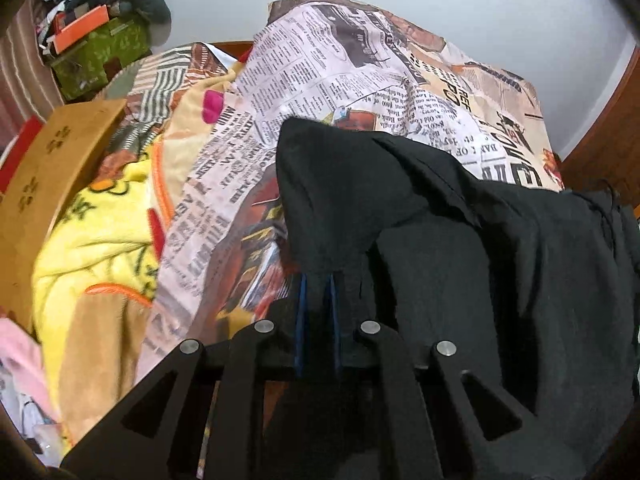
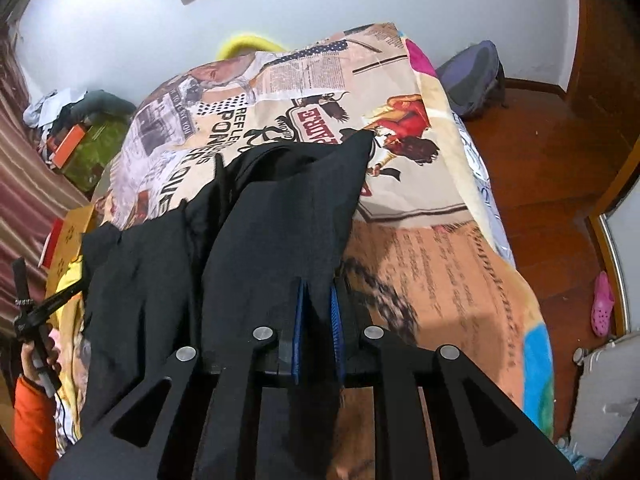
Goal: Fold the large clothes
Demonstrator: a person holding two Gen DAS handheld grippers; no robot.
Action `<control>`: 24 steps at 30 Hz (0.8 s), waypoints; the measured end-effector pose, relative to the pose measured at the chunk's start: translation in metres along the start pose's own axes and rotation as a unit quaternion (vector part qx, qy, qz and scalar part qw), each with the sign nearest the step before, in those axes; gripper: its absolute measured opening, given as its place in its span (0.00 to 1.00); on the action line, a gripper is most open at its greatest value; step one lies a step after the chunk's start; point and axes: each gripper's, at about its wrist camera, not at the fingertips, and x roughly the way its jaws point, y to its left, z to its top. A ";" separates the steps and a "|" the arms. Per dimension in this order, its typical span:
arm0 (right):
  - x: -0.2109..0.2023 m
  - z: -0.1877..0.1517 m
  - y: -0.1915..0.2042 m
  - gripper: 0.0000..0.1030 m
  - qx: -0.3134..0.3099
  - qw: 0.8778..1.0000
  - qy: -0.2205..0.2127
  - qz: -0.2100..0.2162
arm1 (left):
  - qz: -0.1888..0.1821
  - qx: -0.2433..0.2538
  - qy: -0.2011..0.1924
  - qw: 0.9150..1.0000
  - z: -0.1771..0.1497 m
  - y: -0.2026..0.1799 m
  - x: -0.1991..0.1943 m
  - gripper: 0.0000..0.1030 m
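Observation:
A large black garment point(image 1: 460, 248) lies across the newspaper-print bedspread point(image 1: 328, 68). My left gripper point(image 1: 318, 280) is shut on the garment's left part, with cloth pinched between its blue pads and a flap standing up in front of it. In the right wrist view the same black garment point(image 2: 280, 220) stretches left from my right gripper point(image 2: 318, 288), which is shut on the garment's right part; a pointed corner reaches toward the far side of the bed point(image 2: 420, 184). The left gripper's frame point(image 2: 36, 312) shows at the far left of that view, held by a hand.
A yellow blanket point(image 1: 96, 240) and a cardboard box point(image 1: 44, 184) lie left of the bed. A green box point(image 1: 100, 52) and clutter sit by the striped curtain. On the right are a wooden floor point(image 2: 540, 168), a grey backpack point(image 2: 472, 76) and a pink shoe point(image 2: 602, 308).

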 end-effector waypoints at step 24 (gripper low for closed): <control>-0.059 -0.135 -0.011 0.37 0.007 0.998 0.059 -0.010 | 0.008 -0.038 0.066 0.997 -0.173 0.073 -0.078 0.72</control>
